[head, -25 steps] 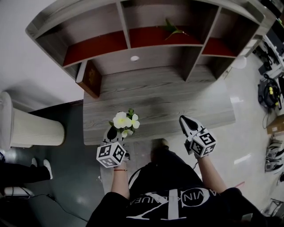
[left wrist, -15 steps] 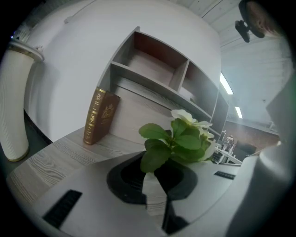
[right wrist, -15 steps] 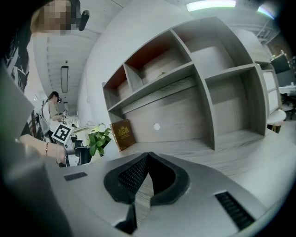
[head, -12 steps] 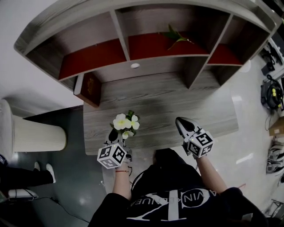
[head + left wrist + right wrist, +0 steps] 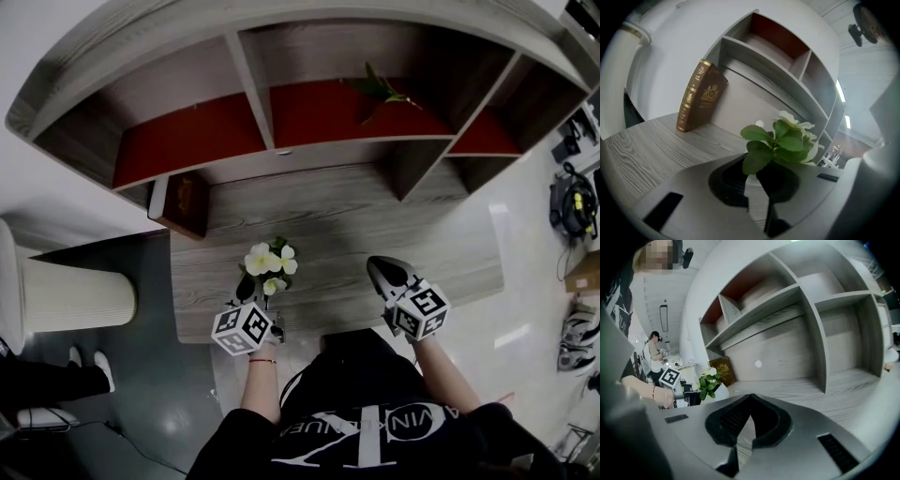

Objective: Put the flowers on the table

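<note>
A small bunch of white flowers (image 5: pixel 269 262) with green leaves (image 5: pixel 774 143) stands upright over the front left part of the grey wooden desk (image 5: pixel 328 216). My left gripper (image 5: pixel 249 291) is shut on its stem, and the leaves rise right above the jaws in the left gripper view (image 5: pixel 754 171). I cannot tell whether the stem touches the desk. My right gripper (image 5: pixel 386 274) hovers over the desk's front right, shut with nothing in it (image 5: pixel 750 398). From there the flowers (image 5: pixel 709 379) show at the left.
A brown book (image 5: pixel 185 202) with gold print leans at the desk's back left (image 5: pixel 699 96). A shelf unit (image 5: pixel 281 56) with red back panels stands over the desk, with a green sprig (image 5: pixel 380 91) in its middle bay. A white ribbed cylinder (image 5: pixel 70 298) stands on the floor at left.
The desk and shelf have drawn closer. Both grippers now reach further over the desk's front part, the left one still holding the flowers.
</note>
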### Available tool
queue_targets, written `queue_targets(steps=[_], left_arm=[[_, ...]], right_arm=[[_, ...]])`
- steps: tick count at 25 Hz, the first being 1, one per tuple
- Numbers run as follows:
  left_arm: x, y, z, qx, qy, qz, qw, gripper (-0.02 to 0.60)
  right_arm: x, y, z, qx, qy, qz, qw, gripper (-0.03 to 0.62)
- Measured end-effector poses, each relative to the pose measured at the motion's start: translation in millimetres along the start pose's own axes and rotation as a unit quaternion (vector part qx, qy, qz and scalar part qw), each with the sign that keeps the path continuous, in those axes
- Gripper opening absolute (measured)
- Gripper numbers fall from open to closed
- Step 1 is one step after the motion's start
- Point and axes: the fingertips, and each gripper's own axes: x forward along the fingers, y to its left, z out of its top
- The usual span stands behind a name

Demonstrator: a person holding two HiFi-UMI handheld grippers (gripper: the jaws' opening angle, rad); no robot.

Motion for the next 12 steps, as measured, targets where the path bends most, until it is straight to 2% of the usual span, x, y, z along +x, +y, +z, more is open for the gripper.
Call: queue_targets(steps=[12], left_arm=[[62.8, 11.2, 9.0, -0.012, 0.004, -0.001, 0.9999, 0.043]], right_arm=[[36.0, -6.2, -11.7, 0.004, 0.03, 0.022, 0.999, 0.011]])
